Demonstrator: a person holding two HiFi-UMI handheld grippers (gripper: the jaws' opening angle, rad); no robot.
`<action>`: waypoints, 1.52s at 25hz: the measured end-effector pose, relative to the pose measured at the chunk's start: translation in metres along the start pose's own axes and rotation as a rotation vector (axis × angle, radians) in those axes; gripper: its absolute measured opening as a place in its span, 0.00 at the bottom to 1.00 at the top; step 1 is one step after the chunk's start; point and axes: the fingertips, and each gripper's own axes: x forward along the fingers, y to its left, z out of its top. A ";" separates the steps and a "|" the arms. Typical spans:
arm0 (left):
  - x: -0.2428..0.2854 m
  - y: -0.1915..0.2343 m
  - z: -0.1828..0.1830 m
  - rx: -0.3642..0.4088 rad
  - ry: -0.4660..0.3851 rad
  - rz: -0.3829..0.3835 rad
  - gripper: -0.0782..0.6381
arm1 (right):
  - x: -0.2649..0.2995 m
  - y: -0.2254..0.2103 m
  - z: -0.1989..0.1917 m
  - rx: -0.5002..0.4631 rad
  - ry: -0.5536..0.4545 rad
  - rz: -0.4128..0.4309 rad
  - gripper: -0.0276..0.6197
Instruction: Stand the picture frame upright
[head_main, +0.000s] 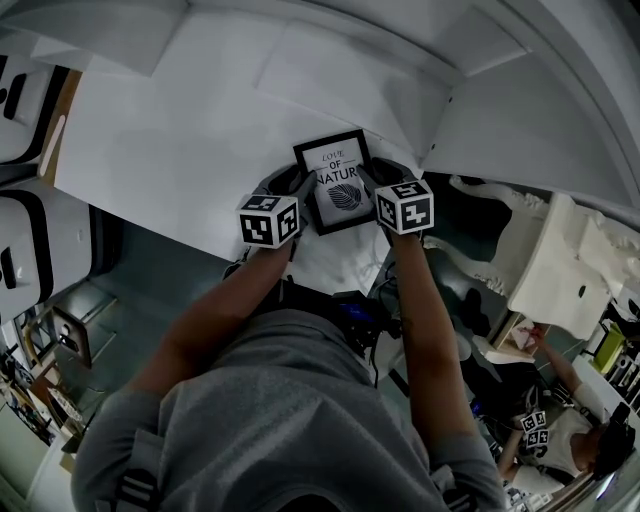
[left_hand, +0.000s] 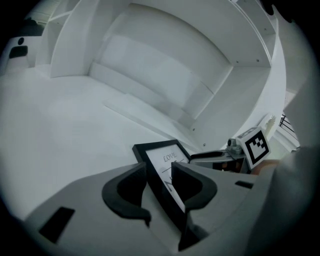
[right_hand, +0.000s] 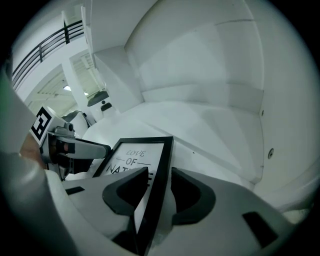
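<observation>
Picture frame (head_main: 336, 180) on tabletop (head_main: 180, 150), left gripper (left_hand: 159, 172) and right gripper (right_hand: 159, 172) jaws apart astride its sides, lower edge hidden behind them

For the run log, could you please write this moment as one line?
left gripper: open, astride picture frame, left edge | right gripper: open, astride right edge | white surface: frame rests on it

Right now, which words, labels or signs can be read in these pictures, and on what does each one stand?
"LOVE": first line of the print in the black picture frame.
"OF": second line of that print.
"NATUR": third line; its end cannot be read.
Left marker cube and right marker cube: black-and-white square patterns only, no letters.
</observation>
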 end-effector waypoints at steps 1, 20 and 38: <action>0.001 0.000 0.000 -0.003 0.003 0.009 0.32 | 0.000 0.000 -0.001 0.003 0.007 0.003 0.27; 0.001 0.018 -0.004 -0.072 0.073 0.083 0.31 | -0.046 0.029 0.039 0.214 -0.173 0.196 0.17; -0.006 0.025 -0.002 -0.165 0.072 -0.019 0.17 | -0.042 0.040 0.008 0.218 -0.041 0.242 0.16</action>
